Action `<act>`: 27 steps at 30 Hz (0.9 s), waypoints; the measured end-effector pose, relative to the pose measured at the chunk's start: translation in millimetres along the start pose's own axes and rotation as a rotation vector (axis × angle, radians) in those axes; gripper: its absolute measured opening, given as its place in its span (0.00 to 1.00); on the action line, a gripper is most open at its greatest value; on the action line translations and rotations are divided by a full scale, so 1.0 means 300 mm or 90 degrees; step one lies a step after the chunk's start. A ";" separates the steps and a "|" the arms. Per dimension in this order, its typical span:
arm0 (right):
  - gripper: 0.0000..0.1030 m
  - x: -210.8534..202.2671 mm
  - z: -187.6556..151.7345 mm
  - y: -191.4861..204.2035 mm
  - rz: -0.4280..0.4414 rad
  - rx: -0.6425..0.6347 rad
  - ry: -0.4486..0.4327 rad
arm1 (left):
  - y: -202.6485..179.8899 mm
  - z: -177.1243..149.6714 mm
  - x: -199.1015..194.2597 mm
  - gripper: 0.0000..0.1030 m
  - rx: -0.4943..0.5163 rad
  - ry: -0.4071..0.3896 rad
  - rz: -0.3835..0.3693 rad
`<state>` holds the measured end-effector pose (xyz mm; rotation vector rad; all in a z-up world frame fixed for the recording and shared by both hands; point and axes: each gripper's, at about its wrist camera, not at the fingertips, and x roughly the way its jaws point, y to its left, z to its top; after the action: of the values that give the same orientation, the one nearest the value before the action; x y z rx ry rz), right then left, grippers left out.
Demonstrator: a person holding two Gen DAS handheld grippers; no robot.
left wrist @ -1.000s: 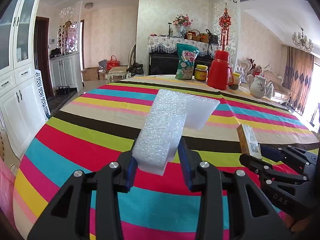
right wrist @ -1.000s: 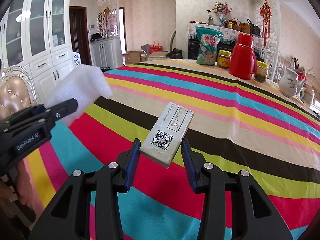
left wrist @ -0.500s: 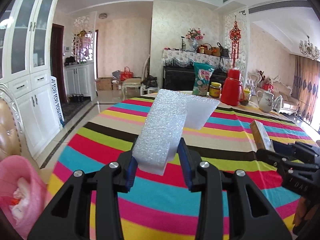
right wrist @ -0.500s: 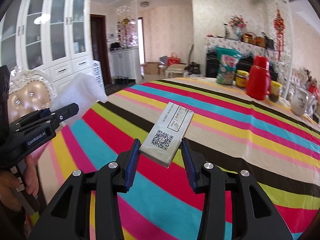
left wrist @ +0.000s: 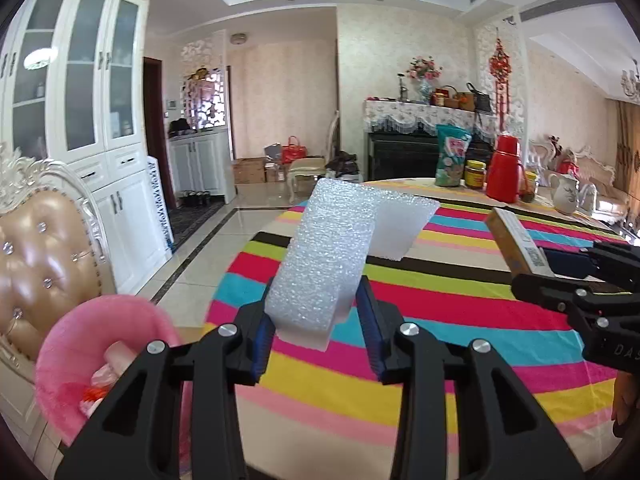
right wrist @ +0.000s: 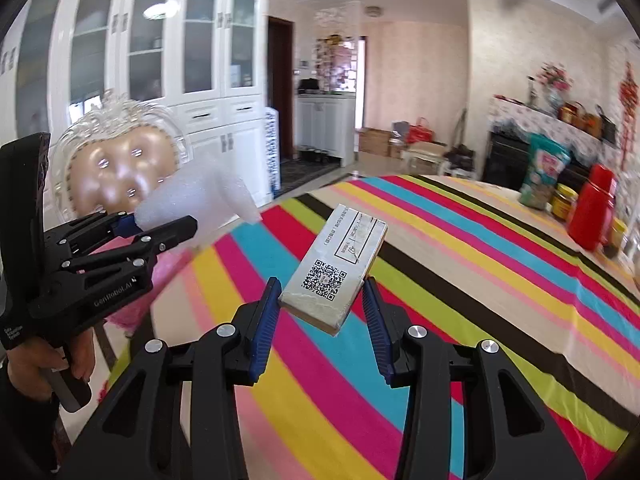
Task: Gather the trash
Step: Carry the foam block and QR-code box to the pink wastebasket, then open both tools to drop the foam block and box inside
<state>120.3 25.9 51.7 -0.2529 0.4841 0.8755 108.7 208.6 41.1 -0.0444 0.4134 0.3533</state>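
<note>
While the left gripper (left wrist: pixel 316 320) pinches bubbly white foam (left wrist: pixel 332 256), the right gripper (right wrist: pixel 320 312) clamps a seemingly cardboard box (right wrist: pixel 336 272).

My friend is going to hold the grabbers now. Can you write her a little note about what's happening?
Left hand-held gripper: shut on a white foam piece, held up above the striped table.
Right hand-held gripper: shut on a small flat box with a QR code, also held in the air.
The pink trash bag sits open low on the left, beside the table edge, with some trash already inside.
Done: both pieces picked up.
Left: carry each one over the bag and let go, probably the foam first since it looks nearer.
</note>
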 end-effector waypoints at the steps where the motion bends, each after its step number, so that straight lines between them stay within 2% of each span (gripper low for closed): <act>1: 0.39 0.005 0.008 0.023 0.007 -0.007 0.000 | 0.029 -0.008 -0.016 0.36 -0.007 -0.001 0.006; 14: 0.39 0.175 0.125 0.292 0.120 -0.056 0.011 | 0.384 -0.082 -0.116 0.37 -0.052 0.012 0.119; 20: 0.39 0.287 0.158 0.409 0.166 -0.066 0.033 | 0.560 -0.123 -0.120 0.36 -0.081 0.027 0.166; 27: 0.39 0.423 0.199 0.557 0.208 -0.088 0.060 | 0.736 -0.181 -0.083 0.36 -0.116 0.051 0.196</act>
<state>76.0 239.0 36.7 -0.3480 0.5628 1.2222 -9.8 401.6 7.6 -0.1743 0.4680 0.6936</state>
